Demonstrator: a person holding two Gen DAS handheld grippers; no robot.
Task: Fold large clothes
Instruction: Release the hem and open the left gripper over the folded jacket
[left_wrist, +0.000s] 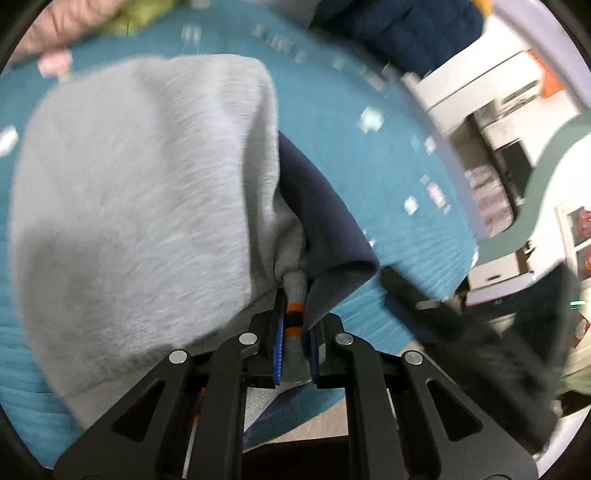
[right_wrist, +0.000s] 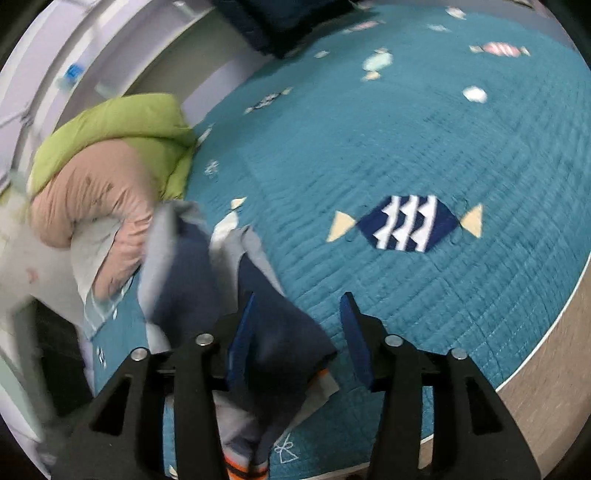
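Note:
A large grey and navy sweatshirt (left_wrist: 140, 206) hangs over a round teal rug (left_wrist: 388, 192). My left gripper (left_wrist: 294, 321) is shut on its grey ribbed cuff with orange and black stripes (left_wrist: 293, 314); grey body cloth falls to the left, a navy panel (left_wrist: 325, 236) to the right. In the right wrist view, my right gripper (right_wrist: 301, 332) is open. Navy and grey cloth of the sweatshirt (right_wrist: 280, 343) lies between and under its blue pads (right_wrist: 242, 339), loose on the rug (right_wrist: 406, 147). A striped hem (right_wrist: 240, 467) shows at the bottom.
A pile of green, pink and white bedding (right_wrist: 107, 173) sits at the rug's left edge. A dark blue cushion (right_wrist: 280, 22) lies at the far side. White furniture (left_wrist: 480, 85) stands beyond the rug. Bare floor (right_wrist: 546, 387) lies at the right.

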